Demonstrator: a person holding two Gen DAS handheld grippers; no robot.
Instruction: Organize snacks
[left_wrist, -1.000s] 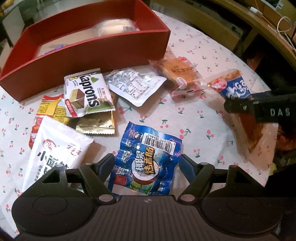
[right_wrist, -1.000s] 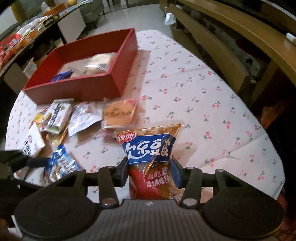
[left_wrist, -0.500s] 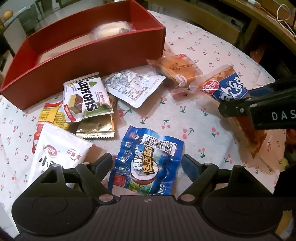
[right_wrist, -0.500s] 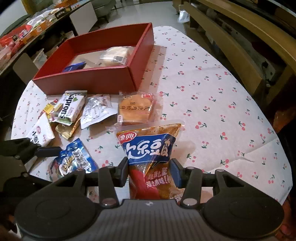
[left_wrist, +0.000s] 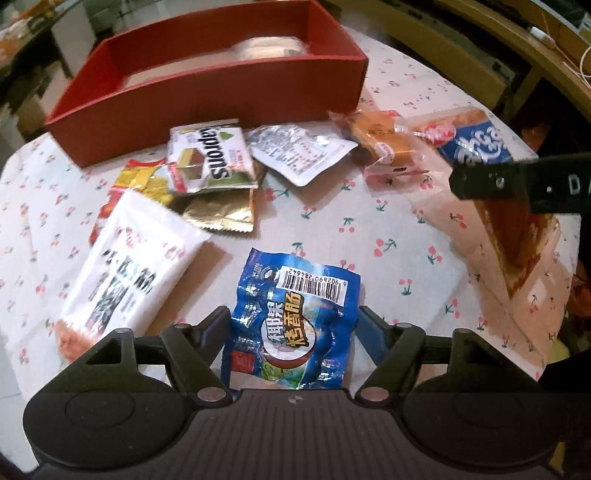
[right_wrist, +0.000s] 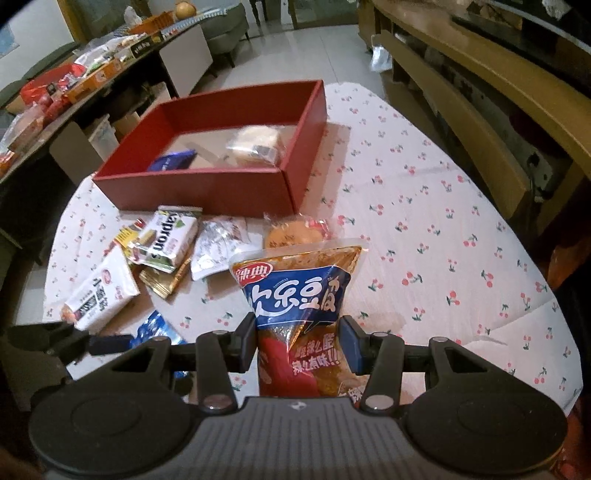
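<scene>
The right gripper pinches the spicy bean-skin bag; only its view shows the dark blue packet in the red box. The left gripper, jaws just closing, straddles the blue coconut-crisp packet; whether its pads press it cannot be told.

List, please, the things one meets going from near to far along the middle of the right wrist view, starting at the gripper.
Right gripper → blue and orange snack bag held between its fingers → round cake in clear wrapper → red box → wrapped bun inside the box.
</scene>
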